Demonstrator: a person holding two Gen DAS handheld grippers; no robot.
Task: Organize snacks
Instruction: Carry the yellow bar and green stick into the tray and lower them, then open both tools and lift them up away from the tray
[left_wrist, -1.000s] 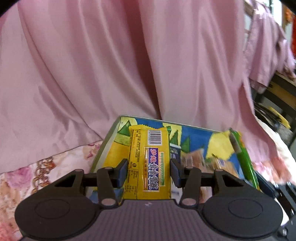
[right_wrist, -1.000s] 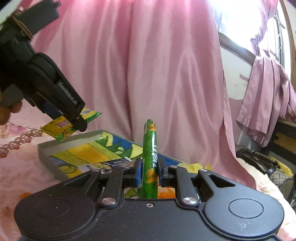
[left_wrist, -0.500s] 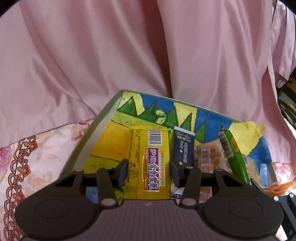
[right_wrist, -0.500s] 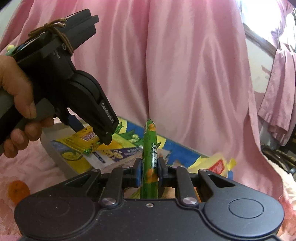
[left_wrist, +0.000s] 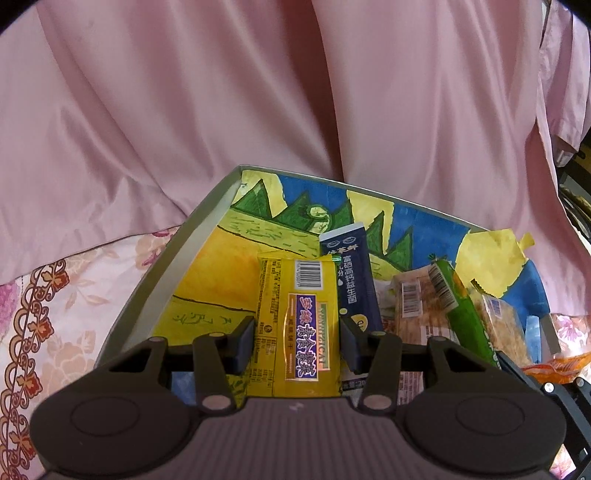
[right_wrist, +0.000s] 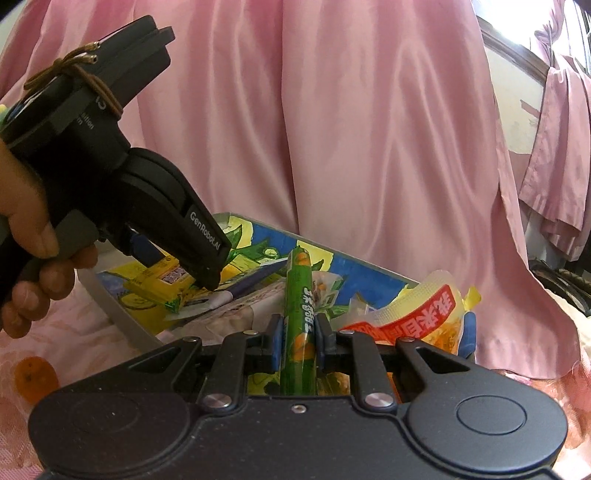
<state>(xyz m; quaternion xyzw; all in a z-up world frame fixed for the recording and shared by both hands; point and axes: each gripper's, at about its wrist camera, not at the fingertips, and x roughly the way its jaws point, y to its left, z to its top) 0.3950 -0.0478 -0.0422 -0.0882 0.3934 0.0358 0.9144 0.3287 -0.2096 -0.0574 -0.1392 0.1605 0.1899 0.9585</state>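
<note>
The left claw (left_wrist: 297, 341), marked "GenRobot.AI", grips a yellow barcoded snack packet (left_wrist: 297, 325) over the box (left_wrist: 192, 236), while the right claw (right_wrist: 298, 341) clamps a green stick snack (right_wrist: 301, 306).

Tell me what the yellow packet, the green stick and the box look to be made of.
Yellow packet: glossy plastic film, probably foil-lined; it shines and has a crimped end. Green stick: smooth shiny plastic casing over a firm roll; light glints along it. Box: likely cardboard with a matte grey rim and a printed or painted paper lining, though the material is not certain.
</note>
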